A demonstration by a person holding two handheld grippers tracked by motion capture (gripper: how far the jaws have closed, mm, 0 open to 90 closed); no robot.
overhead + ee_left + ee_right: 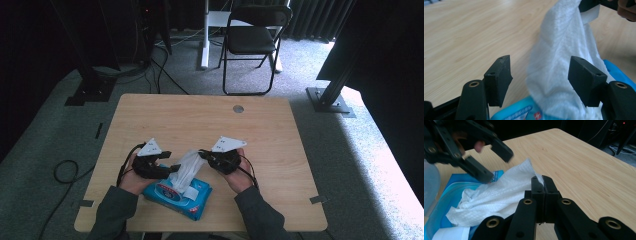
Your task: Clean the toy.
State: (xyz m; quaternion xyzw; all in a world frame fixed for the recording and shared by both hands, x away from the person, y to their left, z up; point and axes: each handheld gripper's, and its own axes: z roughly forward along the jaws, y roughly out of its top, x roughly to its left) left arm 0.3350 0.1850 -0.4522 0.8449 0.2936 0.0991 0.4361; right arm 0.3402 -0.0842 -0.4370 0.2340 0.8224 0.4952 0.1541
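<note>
A blue pack of wet wipes [176, 194] lies near the table's front edge, between the person's hands. A white wipe [187, 167] rises out of its top, stretched up and to the right. My right gripper [202, 154] is shut on the wipe's upper corner [534, 171], its jaws pressed together around the cloth [541, 180]. My left gripper [172, 167] hovers just above the pack [516, 112] with its jaws wide apart [540, 62]. The wipe [559, 50] hangs between them, close to the right-hand jaw, and neither pad presses on it. From the right gripper view, the left gripper [491, 161] stands open over the pack [456, 182].
The wooden table [200, 120] has a round cable hole [238, 108] near its far edge. A black folding chair [252, 35] stands beyond the table. Cables [65, 170] lie on the carpet to the left. Dark stands flank the table at both sides.
</note>
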